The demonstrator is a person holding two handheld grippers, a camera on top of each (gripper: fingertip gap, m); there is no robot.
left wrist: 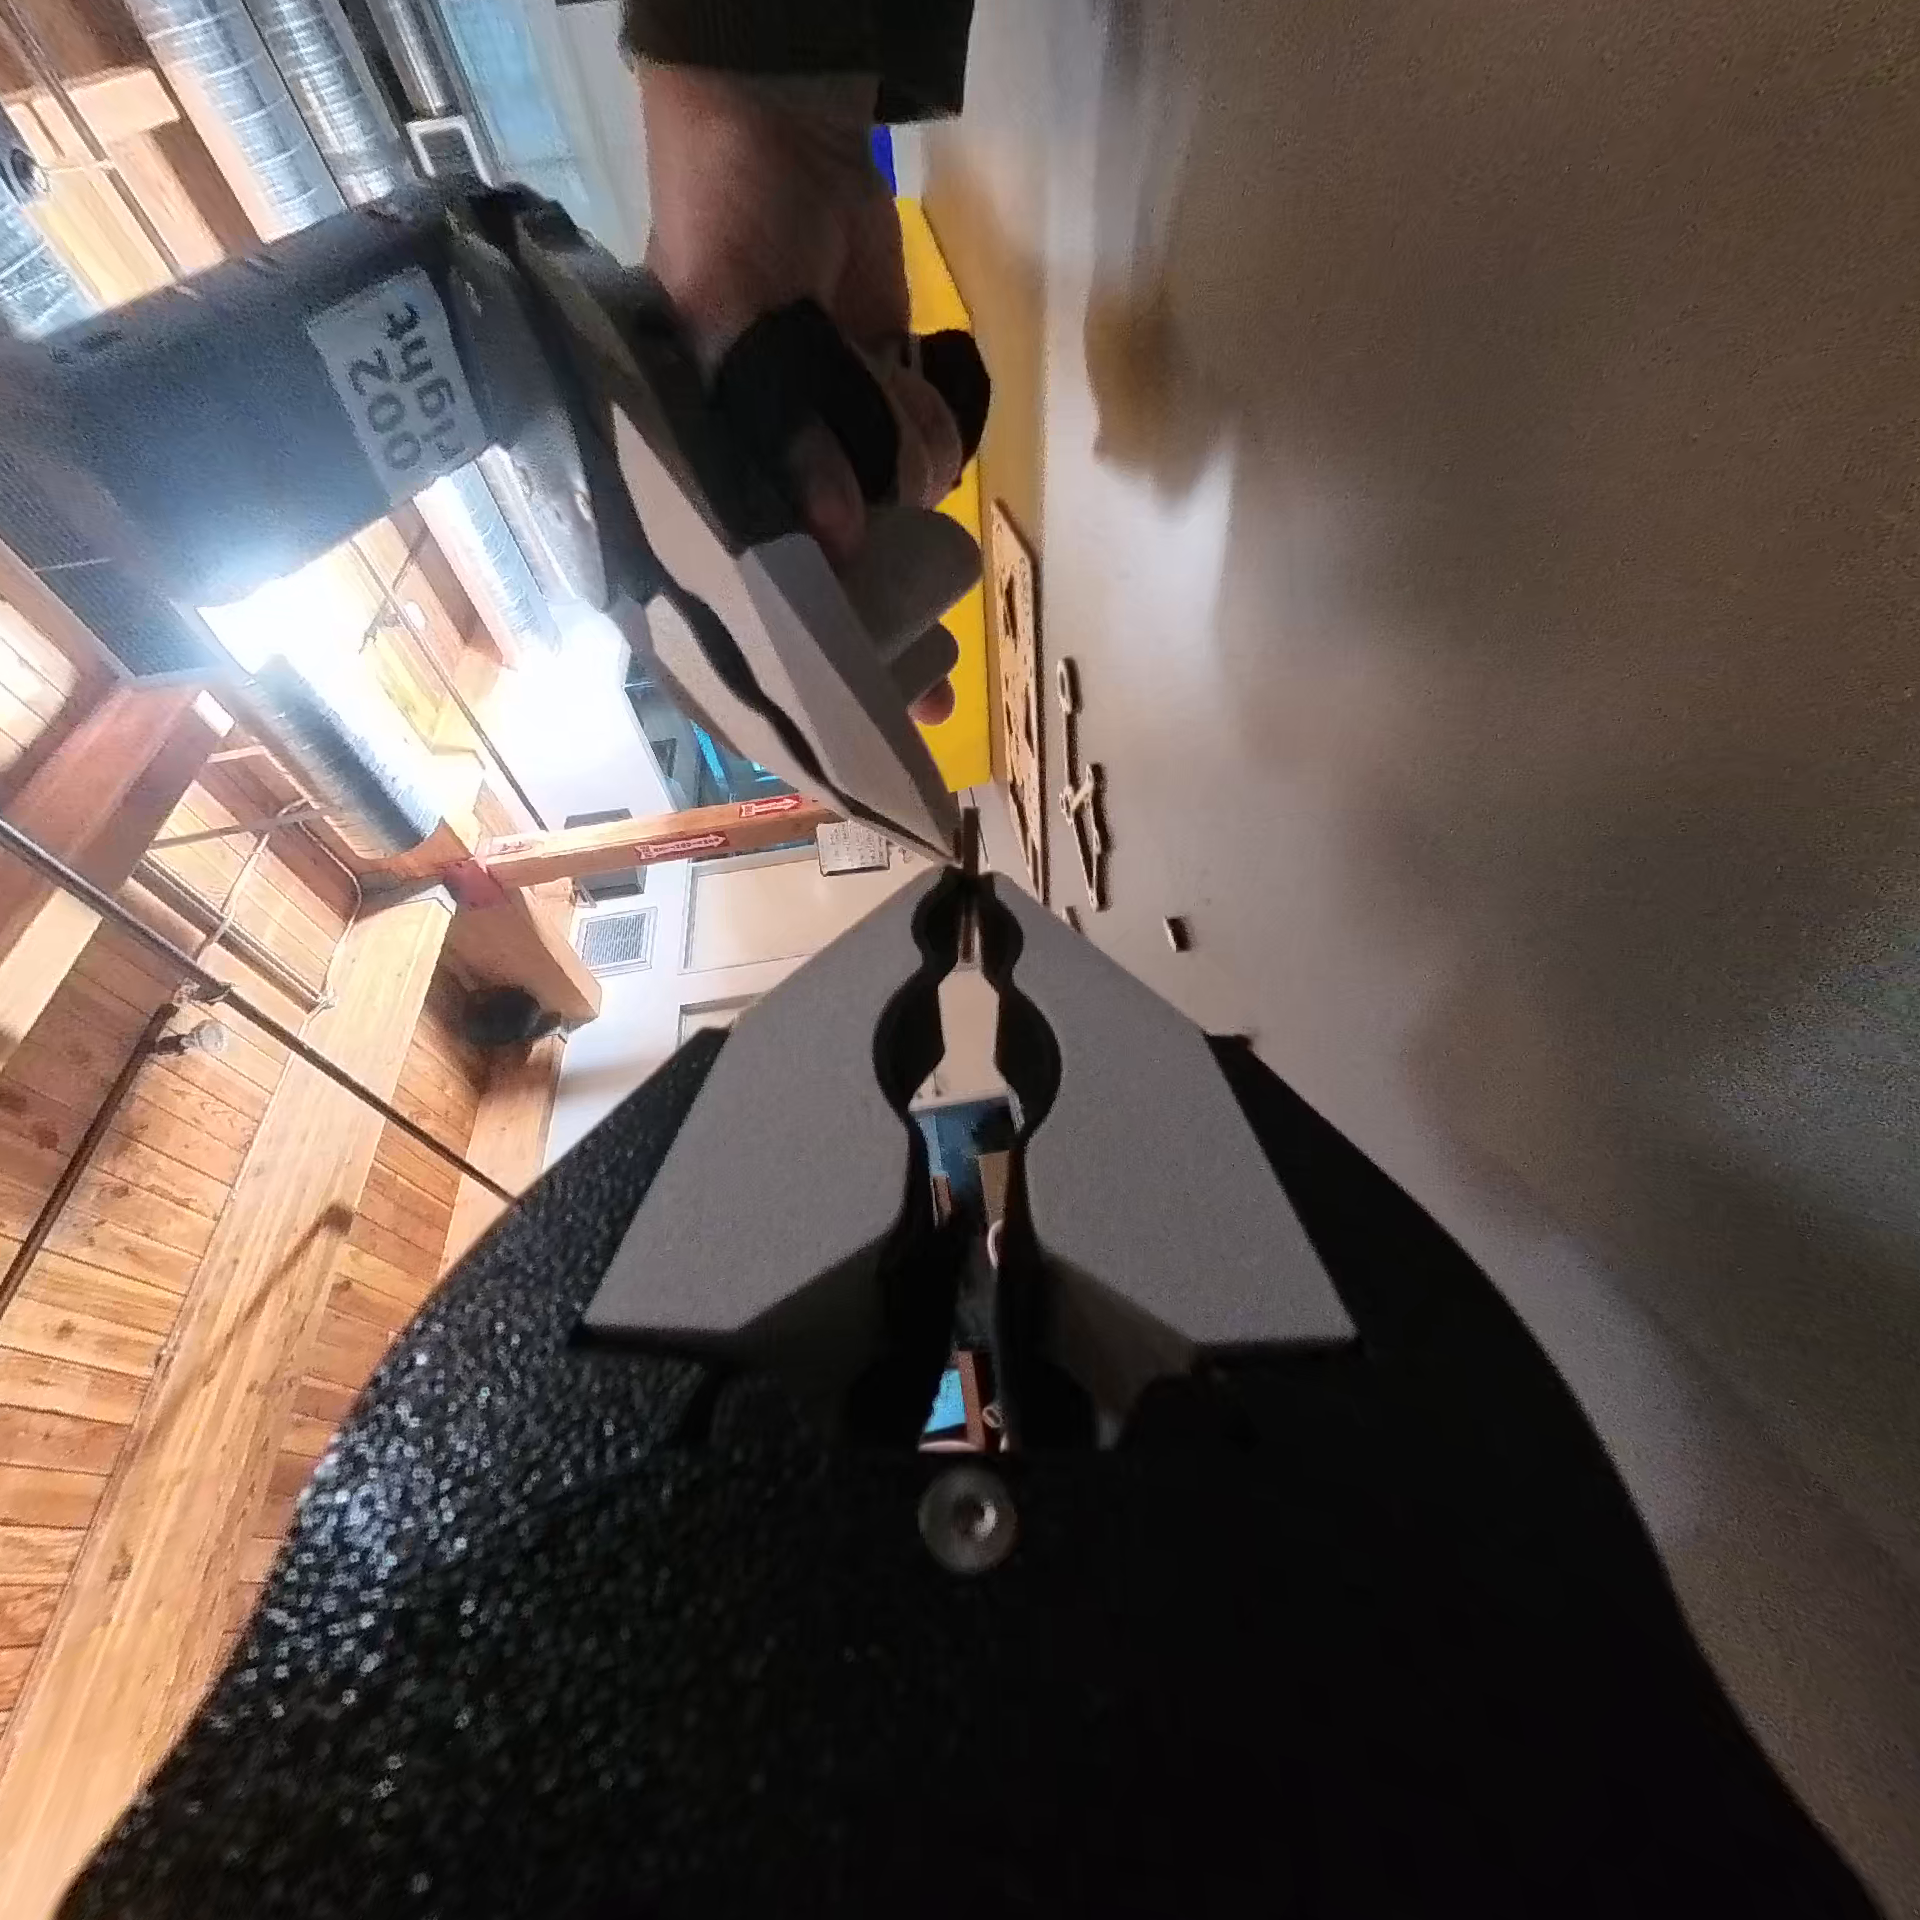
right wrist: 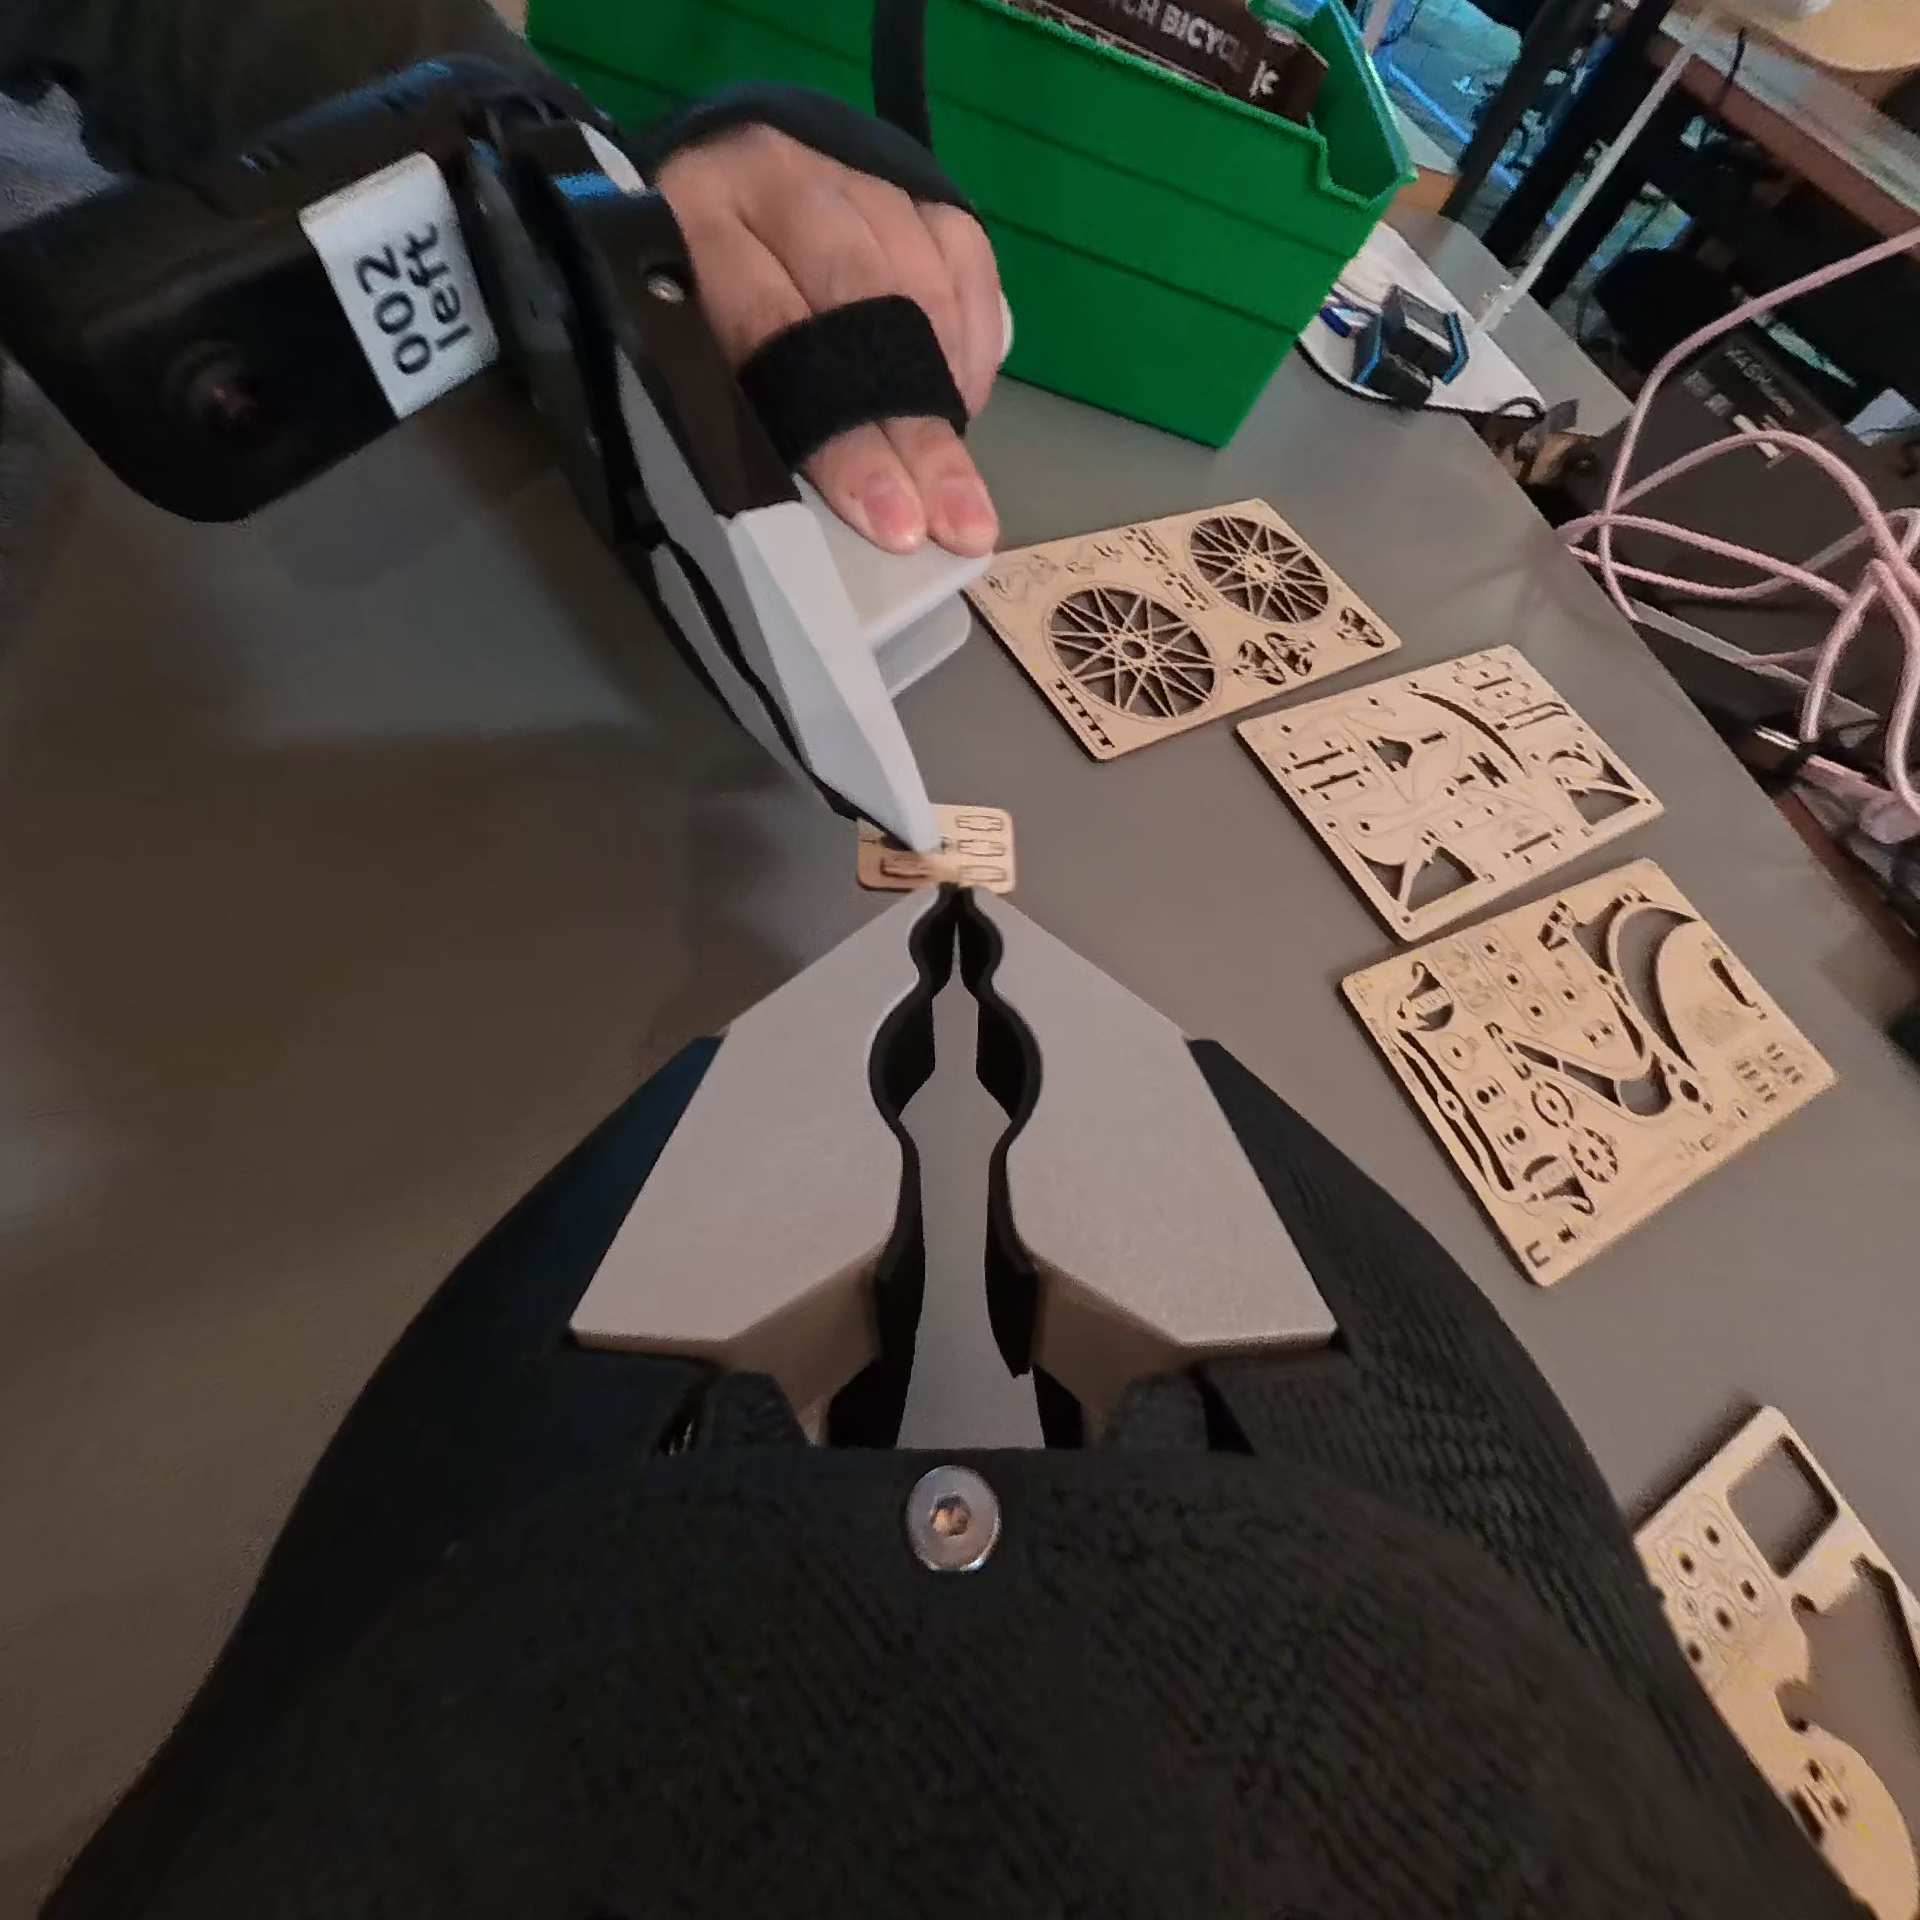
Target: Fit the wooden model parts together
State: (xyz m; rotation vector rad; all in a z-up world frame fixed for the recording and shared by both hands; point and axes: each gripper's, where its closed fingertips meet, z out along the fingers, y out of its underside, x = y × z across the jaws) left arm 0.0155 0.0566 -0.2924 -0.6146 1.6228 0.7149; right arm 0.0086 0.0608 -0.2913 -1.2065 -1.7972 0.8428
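Note:
A small wooden parts sheet [right wrist: 971, 847] is held above the grey table [right wrist: 312, 935]. My left gripper [left wrist: 971, 896] is shut on it; in the left wrist view the sheet [left wrist: 971, 831] shows edge-on as a thin dark strip between the pads. In the right wrist view the left gripper [right wrist: 914, 836] reaches down from the upper left onto the sheet. My right gripper [right wrist: 956, 902] is shut, with its tips at the sheet's near edge. In the left wrist view the right gripper [left wrist: 948, 847] has its tip against the sheet's side.
Three laser-cut wooden sheets [right wrist: 1184, 623], [right wrist: 1444, 790], [right wrist: 1579, 1070] lie on the table to the right, and another [right wrist: 1787, 1662] lies near the bottom right. A green bin [right wrist: 1091, 208] stands behind. Pink cables [right wrist: 1766, 571] hang off the far right. Loose wooden parts [left wrist: 1086, 821] lie on the table. Left and right tips are no more than a few centimetres apart.

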